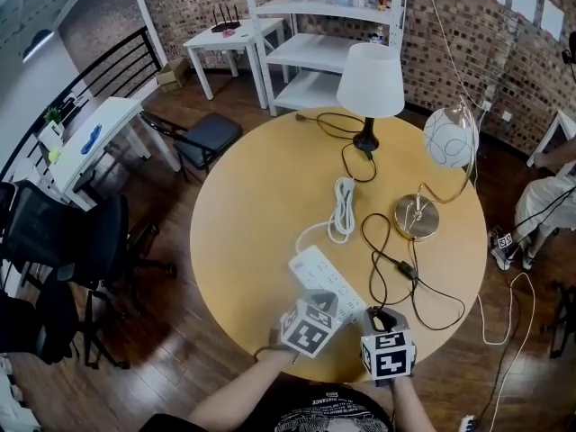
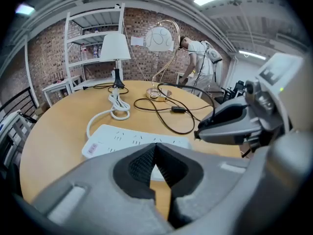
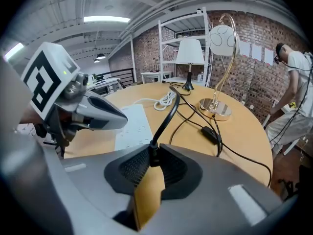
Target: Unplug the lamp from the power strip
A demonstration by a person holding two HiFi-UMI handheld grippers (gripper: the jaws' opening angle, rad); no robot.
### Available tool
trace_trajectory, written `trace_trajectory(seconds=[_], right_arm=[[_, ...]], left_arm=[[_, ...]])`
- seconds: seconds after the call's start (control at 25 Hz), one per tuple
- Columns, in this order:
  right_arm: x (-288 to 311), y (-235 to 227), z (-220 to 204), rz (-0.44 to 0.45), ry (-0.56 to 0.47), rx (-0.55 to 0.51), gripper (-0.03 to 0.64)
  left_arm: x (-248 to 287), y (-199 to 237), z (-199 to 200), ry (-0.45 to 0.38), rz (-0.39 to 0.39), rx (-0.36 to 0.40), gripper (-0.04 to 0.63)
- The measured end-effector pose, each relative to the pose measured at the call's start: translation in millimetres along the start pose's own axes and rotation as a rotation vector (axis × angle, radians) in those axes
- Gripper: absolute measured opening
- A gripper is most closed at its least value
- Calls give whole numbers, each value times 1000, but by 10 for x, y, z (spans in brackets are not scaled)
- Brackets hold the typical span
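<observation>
Pinching 1 black plug w/ R gripper, just beside 1 white oblong plastic power strip. Pressing L gripper jaws together, empty. Standing farther back on round wooden table: 2 lamps, i.e. cone-shade lamp, brass globe lamp.

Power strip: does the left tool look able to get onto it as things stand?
Probably yes. The left tool, jaws together and empty, hangs just over the near edge of the white power strip with nothing between them. The right tool, closed on the black plug, sits to one side.
</observation>
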State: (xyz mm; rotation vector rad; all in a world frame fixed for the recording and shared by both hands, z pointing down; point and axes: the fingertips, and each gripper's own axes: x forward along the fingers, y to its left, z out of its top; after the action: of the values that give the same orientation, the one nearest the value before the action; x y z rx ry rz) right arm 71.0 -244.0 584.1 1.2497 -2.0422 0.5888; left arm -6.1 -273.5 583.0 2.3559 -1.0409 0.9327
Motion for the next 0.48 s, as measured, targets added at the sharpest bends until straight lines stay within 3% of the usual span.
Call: trace_trajectory(seconds=[0.2, 0.48], right_arm=[[39, 5, -182, 6, 33, 12, 64], [78, 52, -320, 36, 56, -2, 74]], left_arm=[[-199, -82, 82, -53, -7, -95, -5], [-344, -248, 137, -105, -5, -138, -5]])
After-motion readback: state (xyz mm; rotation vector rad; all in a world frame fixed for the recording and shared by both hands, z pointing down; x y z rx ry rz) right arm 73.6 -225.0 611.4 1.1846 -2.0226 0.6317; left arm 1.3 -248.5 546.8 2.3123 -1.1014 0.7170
